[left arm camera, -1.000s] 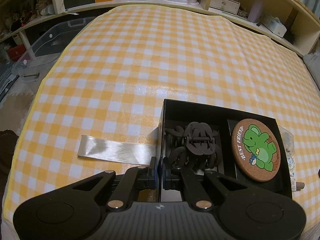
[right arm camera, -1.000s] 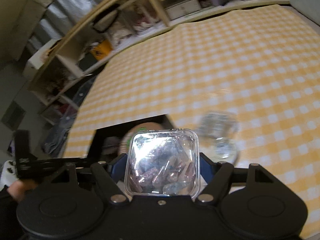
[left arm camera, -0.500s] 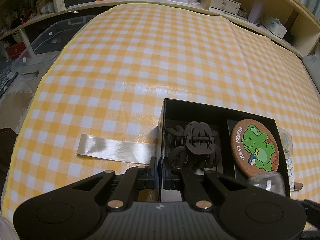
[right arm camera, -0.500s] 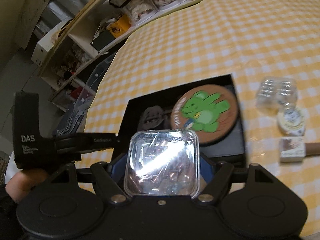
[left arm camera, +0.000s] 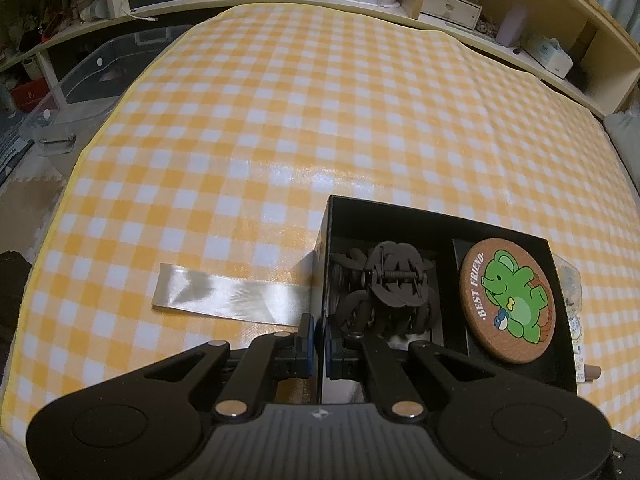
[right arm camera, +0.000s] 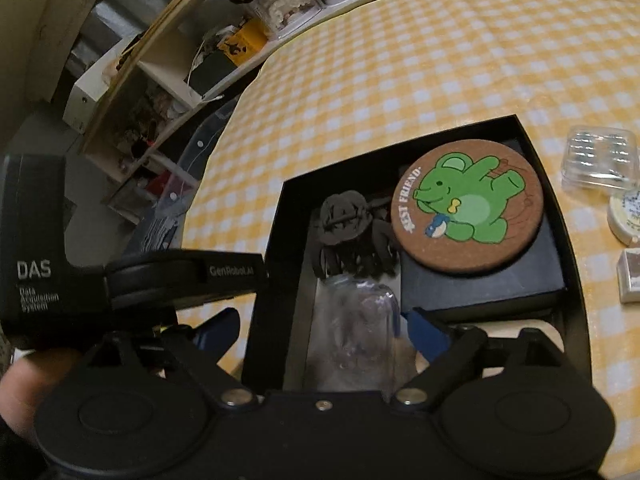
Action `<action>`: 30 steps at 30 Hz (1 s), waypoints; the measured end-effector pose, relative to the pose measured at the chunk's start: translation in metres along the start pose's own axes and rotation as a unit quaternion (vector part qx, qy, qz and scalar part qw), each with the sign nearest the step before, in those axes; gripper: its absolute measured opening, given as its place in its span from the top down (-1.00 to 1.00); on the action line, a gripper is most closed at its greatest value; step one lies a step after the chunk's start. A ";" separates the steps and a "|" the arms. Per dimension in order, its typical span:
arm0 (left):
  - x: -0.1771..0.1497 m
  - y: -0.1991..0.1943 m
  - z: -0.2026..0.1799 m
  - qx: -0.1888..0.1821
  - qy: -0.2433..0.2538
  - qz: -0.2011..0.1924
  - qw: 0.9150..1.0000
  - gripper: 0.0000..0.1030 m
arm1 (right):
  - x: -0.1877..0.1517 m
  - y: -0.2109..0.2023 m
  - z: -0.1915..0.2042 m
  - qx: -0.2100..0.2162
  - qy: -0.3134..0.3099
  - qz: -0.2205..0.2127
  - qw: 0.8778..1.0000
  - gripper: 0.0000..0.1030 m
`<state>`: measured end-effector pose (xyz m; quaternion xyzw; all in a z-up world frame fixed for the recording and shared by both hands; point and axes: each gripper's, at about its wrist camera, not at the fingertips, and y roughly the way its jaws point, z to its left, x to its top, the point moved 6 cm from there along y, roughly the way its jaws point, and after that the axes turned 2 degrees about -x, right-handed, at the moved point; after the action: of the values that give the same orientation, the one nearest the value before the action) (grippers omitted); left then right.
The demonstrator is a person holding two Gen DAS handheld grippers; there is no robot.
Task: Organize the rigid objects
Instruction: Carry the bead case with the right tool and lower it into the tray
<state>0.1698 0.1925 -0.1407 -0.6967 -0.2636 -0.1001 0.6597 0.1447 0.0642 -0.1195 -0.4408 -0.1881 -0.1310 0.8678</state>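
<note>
Spreading wide in the right wrist view, our right gripper [right arm camera: 320,328] has its blue pads well apart, and the clear plastic case [right arm camera: 356,328] lies between them, touching neither so far as we can tell, its near end blurred. We judge this case light, stiff and rather slippery, with thin walls that could crack under a hard squeeze, so the place to take it is across its two flat sides, gently. It sits in the near left compartment of the black box [right arm camera: 560,216], just near of the dark hair claw [right arm camera: 352,232], and left of the raised black block that carries the round cork coaster [right arm camera: 468,208] with its green bear. Our left gripper [left arm camera: 319,338] has its jaws close together, pinching the left wall of the box, one pad outside and one inside, which we take as steadying it. Moving outward, a silvery ribbon [left arm camera: 228,296] lies flat on the yellow checked tablecloth [left arm camera: 320,120], left of the box and touching its wall. To the right of the box, still on the cloth, wait a second clear case [right arm camera: 600,156], a small round tin [right arm camera: 626,216] and a little block [right arm camera: 632,280] at the picture's edge. Those look like the pieces left to stow; the clear ones should handle like the first.
</note>
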 end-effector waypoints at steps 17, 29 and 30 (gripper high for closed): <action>0.000 -0.001 0.002 0.000 0.000 0.000 1.000 0.89 | -0.009 -0.004 -0.015 0.001 0.004 0.033 0.999 -0.14; 0.001 0.000 0.002 0.000 -0.002 0.001 1.000 0.89 | 0.002 -0.042 -0.011 0.009 -0.057 0.019 0.998 -0.27; 0.001 0.000 0.002 0.000 -0.002 0.001 1.000 0.89 | 0.005 -0.048 -0.011 0.010 -0.063 0.017 0.998 -0.30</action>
<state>0.1696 0.1945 -0.1404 -0.6973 -0.2641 -0.0976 0.6591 0.1329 0.0269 -0.0888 -0.4429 -0.2357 -0.0867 0.8607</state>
